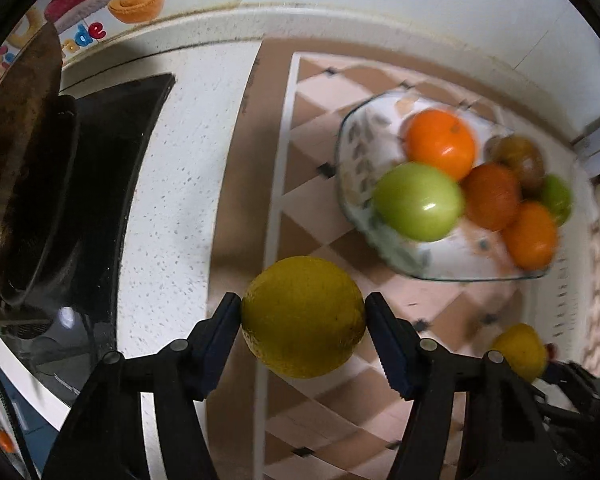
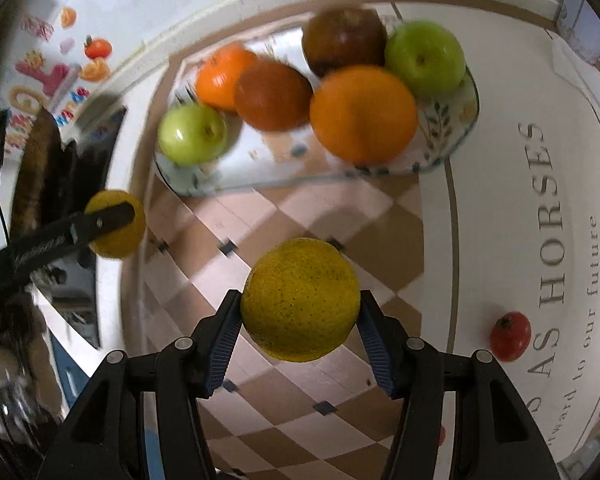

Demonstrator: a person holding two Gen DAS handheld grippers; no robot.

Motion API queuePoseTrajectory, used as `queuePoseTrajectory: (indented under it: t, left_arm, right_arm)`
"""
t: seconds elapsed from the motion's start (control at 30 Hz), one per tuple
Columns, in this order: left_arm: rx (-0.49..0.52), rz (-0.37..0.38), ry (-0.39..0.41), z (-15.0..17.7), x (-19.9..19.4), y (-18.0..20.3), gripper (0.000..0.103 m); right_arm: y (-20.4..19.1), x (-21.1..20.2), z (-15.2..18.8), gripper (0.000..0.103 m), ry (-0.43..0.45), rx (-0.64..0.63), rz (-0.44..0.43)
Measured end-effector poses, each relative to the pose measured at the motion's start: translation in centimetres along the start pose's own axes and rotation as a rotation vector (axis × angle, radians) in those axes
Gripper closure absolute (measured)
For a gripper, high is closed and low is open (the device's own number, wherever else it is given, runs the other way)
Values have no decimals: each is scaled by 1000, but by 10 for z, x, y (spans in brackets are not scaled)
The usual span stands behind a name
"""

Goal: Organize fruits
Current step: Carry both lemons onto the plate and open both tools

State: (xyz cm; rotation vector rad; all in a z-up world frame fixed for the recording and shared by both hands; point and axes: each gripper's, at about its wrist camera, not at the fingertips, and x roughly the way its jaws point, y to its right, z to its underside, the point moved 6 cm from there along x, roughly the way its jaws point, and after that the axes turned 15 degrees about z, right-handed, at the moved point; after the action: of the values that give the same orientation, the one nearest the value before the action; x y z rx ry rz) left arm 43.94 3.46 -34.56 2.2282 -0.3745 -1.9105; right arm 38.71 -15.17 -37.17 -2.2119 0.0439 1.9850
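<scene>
My left gripper is shut on a yellow citrus fruit, held above the checkered cloth. My right gripper is shut on a second yellow citrus fruit. A glass plate with a leaf pattern holds oranges, green apples and a brown fruit. The plate lies ahead of both grippers. In the right wrist view the left gripper and its fruit show at the left. The right gripper's fruit shows at the lower right of the left wrist view.
A small red tomato-like fruit lies on the white mat with grey lettering. A black stove top with a dark pan stands at the left. A wall with coloured stickers runs behind the counter.
</scene>
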Motion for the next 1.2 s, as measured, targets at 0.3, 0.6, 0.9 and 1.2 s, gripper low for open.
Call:
queuePoseTrajectory:
  t: [0.3, 0.6, 0.9, 1.2]
  left_arm:
    - [46, 85, 51, -65, -33, 37, 41]
    - [73, 53, -85, -118, 26, 34, 41]
    - [96, 46, -129, -137, 42, 38, 40]
    - [70, 106, -160, -134, 45, 42, 40]
  right_arm:
    - [-30, 0, -60, 43, 32, 51, -28]
    - [-46, 18, -67, 43, 22, 75, 6]
    - [-42, 19, -66, 42, 31, 123, -34]
    - [-39, 15, -63, 26, 22, 141, -30]
